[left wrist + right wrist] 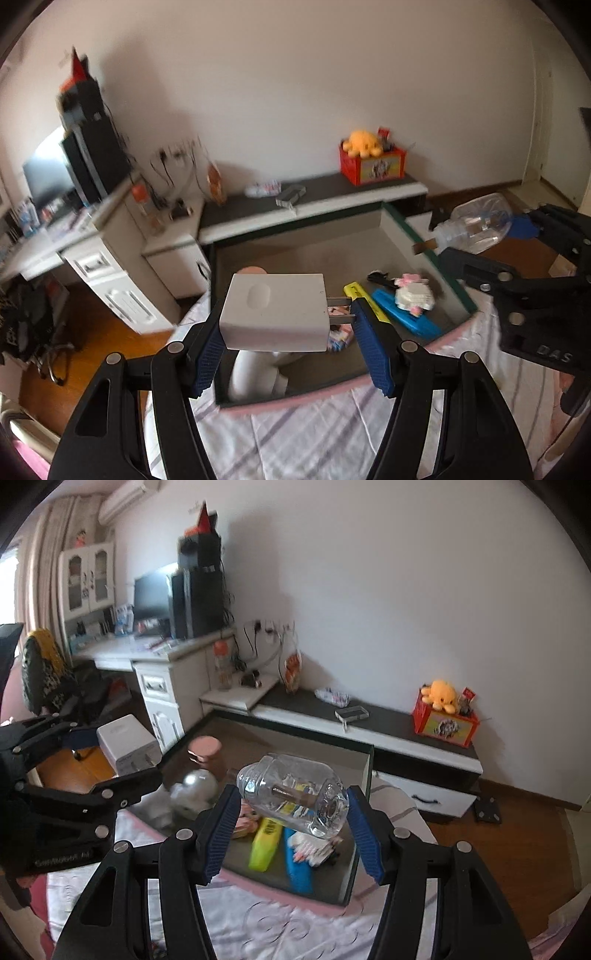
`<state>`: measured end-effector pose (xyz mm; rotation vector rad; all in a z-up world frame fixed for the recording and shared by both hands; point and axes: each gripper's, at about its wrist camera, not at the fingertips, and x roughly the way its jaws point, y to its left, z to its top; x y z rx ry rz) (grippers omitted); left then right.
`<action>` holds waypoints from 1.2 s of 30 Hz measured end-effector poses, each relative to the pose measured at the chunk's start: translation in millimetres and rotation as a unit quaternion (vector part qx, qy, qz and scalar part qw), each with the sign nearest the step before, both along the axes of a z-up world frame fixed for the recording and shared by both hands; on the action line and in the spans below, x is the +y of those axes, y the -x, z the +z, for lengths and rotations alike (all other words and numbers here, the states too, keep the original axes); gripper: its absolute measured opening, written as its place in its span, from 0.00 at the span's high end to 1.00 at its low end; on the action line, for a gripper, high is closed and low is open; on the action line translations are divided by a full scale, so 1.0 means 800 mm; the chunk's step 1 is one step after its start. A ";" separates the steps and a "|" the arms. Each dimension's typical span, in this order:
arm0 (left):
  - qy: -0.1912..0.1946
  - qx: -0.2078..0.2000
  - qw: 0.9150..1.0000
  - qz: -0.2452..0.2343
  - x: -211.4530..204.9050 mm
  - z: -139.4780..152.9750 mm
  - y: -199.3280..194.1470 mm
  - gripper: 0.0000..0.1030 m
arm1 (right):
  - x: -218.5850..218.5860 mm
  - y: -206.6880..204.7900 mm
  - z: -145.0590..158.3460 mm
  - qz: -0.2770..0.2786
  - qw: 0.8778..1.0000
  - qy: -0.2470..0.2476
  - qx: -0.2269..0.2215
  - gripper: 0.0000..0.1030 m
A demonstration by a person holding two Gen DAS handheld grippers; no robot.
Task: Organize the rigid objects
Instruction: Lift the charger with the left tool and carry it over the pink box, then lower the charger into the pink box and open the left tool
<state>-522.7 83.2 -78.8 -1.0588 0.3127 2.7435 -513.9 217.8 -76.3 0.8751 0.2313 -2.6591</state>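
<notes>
My left gripper [284, 325] clamps a white wall charger [275, 312], prongs toward its right pad; my right gripper [291, 812] grips a clear plastic jar [295, 794] lying sideways. Both hang above the open grey box [399, 229] of stationery on a striped bedsheet [314, 435], facing a white wall and low cabinet [369, 720]

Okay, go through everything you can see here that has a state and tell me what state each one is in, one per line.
left gripper: shut on the white charger
white charger: held above the box, prongs pointing right
right gripper: shut on the clear bottle
clear bottle: held on its side, looks empty
box: open, partly filled
yellow highlighter: lying in the box
blue case: lying beside it
</notes>
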 end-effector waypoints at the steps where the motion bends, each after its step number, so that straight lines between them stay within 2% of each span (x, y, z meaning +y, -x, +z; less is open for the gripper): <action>1: 0.003 -0.009 1.000 0.001 0.001 -0.008 0.016 0.35 | 0.000 0.015 -0.006 0.000 1.000 -0.003 -0.010 0.42; 3: 0.016 -0.030 0.999 0.015 0.003 -0.023 0.045 0.35 | -0.002 0.038 -0.017 0.003 0.999 -0.011 -0.030 0.42; 11: 0.046 -0.090 0.995 0.013 0.026 -0.083 0.115 0.35 | -0.014 0.112 -0.074 0.010 0.994 -0.045 -0.102 0.42; 19: 0.072 -0.088 0.993 0.008 0.042 -0.100 0.133 0.35 | -0.006 0.132 -0.103 -0.004 0.989 -0.057 -0.136 0.41; 22: 0.076 -0.084 0.994 0.005 0.045 -0.098 0.129 0.33 | 0.001 0.131 -0.104 -0.015 0.990 -0.049 -0.130 0.40; 25: 0.091 -0.073 0.993 0.014 0.047 -0.094 0.126 0.29 | 0.005 0.132 -0.097 -0.023 0.992 -0.037 -0.120 0.24; 26: 0.094 -0.071 0.993 0.019 0.046 -0.092 0.124 0.20 | 0.007 0.130 -0.092 -0.024 0.993 -0.032 -0.112 0.21; 27: 0.093 -0.067 0.993 0.025 0.044 -0.088 0.121 0.14 | 0.009 0.127 -0.087 -0.025 0.994 -0.027 -0.106 0.21; 30: 0.083 -0.049 0.995 0.025 0.038 -0.074 0.106 0.07 | 0.010 0.116 -0.071 -0.032 0.995 -0.029 -0.090 0.20; 36: 0.082 -0.001 0.996 0.025 0.027 -0.033 0.047 0.01 | 0.012 0.075 -0.031 -0.026 0.998 -0.013 -0.057 0.16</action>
